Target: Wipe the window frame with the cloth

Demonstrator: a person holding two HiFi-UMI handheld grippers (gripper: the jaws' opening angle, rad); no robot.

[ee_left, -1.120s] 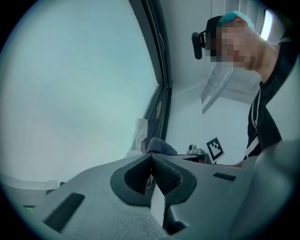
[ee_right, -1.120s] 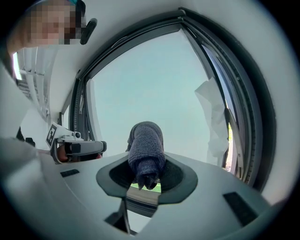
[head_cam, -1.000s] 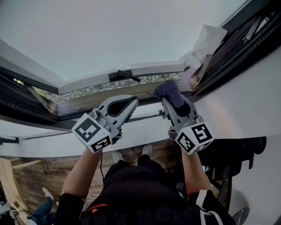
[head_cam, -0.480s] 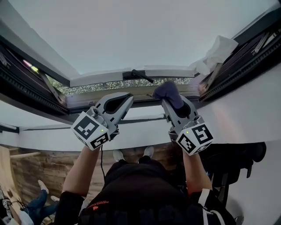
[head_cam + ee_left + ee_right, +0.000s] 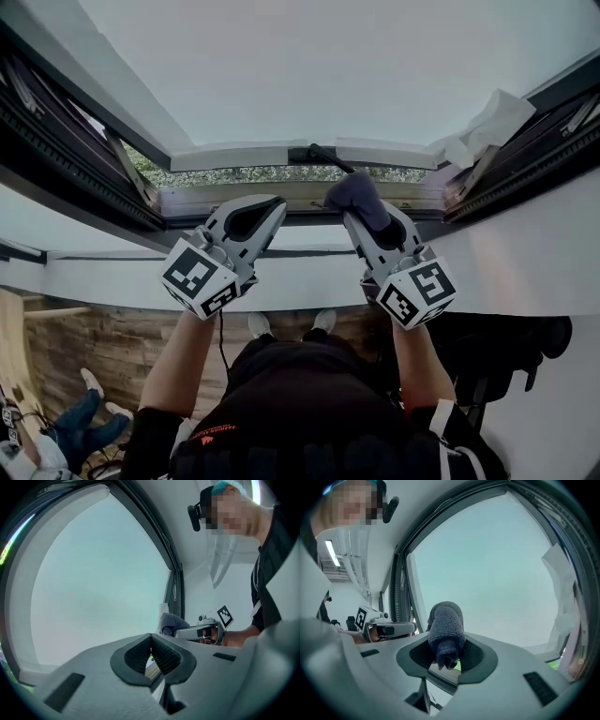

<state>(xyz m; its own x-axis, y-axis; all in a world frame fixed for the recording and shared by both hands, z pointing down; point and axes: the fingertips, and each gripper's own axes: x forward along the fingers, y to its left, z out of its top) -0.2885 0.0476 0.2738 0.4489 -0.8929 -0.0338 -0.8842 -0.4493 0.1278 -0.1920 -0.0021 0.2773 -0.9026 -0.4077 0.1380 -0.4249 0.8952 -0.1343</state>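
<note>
**A:** In what state is the right tool (image 5: 446, 652)?

**B:** Its two jaws are closed on the cloth (image 5: 446, 620). The cloth is dark grey-blue and rolled into a thick wad. One end hangs in the gap of the jaws, and the rounded end stands out past the tips.

**A:** And the left tool (image 5: 151, 643)?

**B:** Its jaws are pressed together, the ribbed pads touch each other, and nothing is between them. It is held just beside the right tool, and both point toward the window.

**A:** Where is the cloth at the window?

**B:** In the head view its rounded end lies at the lower bar of the window frame (image 5: 309, 194), a little to the right of the middle of this bar. It seems to touch the bar, but I cannot tell this for sure.

**A:** What is around it?

**B:** Just above the cloth is a black handle (image 5: 323, 156). The handle is fixed on the white lower edge of the sash (image 5: 234, 156), which stands open, tilted away from the frame. A strip of green shows through the gap between them. At the right corner of the frame there is a crumpled white sheet (image 5: 487, 122).

**A:** And below the tools?

**B:** The white wall under the window, and then a wooden floor (image 5: 94, 337) at the left.
</note>
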